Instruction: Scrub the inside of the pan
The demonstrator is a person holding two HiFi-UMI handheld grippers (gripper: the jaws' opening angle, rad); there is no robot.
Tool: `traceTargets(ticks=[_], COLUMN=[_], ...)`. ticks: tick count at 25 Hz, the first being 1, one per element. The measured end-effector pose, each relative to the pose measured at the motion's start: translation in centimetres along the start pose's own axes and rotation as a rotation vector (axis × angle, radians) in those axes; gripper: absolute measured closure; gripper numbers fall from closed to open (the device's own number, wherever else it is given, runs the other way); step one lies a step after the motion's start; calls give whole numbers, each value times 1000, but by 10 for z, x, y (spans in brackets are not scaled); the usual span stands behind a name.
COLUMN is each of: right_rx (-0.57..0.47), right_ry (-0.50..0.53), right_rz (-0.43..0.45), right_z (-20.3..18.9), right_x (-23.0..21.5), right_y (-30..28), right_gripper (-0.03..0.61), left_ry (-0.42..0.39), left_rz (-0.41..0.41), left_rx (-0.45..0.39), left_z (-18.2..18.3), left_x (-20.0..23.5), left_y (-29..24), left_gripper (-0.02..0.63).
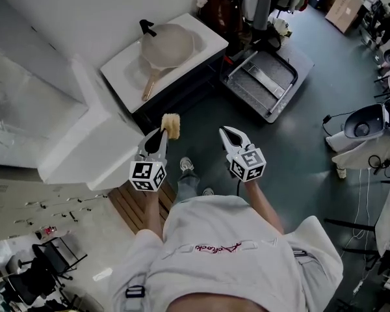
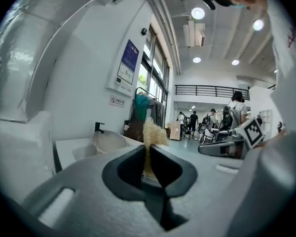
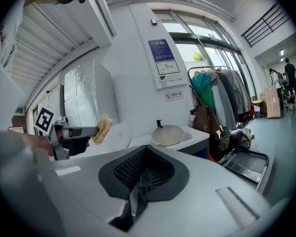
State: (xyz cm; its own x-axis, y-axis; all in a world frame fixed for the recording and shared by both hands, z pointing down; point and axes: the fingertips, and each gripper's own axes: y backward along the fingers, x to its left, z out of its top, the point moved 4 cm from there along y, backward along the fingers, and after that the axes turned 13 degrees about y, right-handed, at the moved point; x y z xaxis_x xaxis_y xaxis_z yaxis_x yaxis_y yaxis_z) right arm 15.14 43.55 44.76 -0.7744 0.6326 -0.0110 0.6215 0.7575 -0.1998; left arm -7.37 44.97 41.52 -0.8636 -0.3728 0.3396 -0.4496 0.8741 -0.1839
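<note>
A cream pan [image 1: 168, 44] with a wooden handle lies tilted in the white sink [image 1: 208, 36] at the top of the head view, well ahead of both grippers. It also shows as the pan [image 2: 107, 140] and the pan [image 3: 167, 135] in the two gripper views. My left gripper [image 1: 162, 134] is shut on a yellowish scrub sponge [image 1: 171, 126], which sticks up past the jaws as the sponge [image 2: 153, 132]. My right gripper [image 1: 225, 130] hangs beside it over the floor, shut [image 3: 144, 169] with nothing in it. The sponge [image 3: 104, 127] is also seen from the right.
A black faucet [image 1: 147, 25] stands at the sink's back. A metal rack tray [image 1: 265, 78] lies on the floor right of the sink. A white counter [image 1: 84, 142] runs along the left. Clothes hang on a rack [image 3: 222, 95]; people stand far off.
</note>
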Motion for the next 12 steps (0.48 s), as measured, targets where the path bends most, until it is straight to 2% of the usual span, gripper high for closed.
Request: traceTargets(ticks=[12], right_rx=[1], right_ry=[36], right_rz=[-56], right_z=[41], right_x=[-53], right_y=[-109], right_gripper=[574], left_ry=[7], left_rz=[-72], left_rx=[-17], left_z=[61], left_x=[72], left_y=[-108], left_gripper=[589])
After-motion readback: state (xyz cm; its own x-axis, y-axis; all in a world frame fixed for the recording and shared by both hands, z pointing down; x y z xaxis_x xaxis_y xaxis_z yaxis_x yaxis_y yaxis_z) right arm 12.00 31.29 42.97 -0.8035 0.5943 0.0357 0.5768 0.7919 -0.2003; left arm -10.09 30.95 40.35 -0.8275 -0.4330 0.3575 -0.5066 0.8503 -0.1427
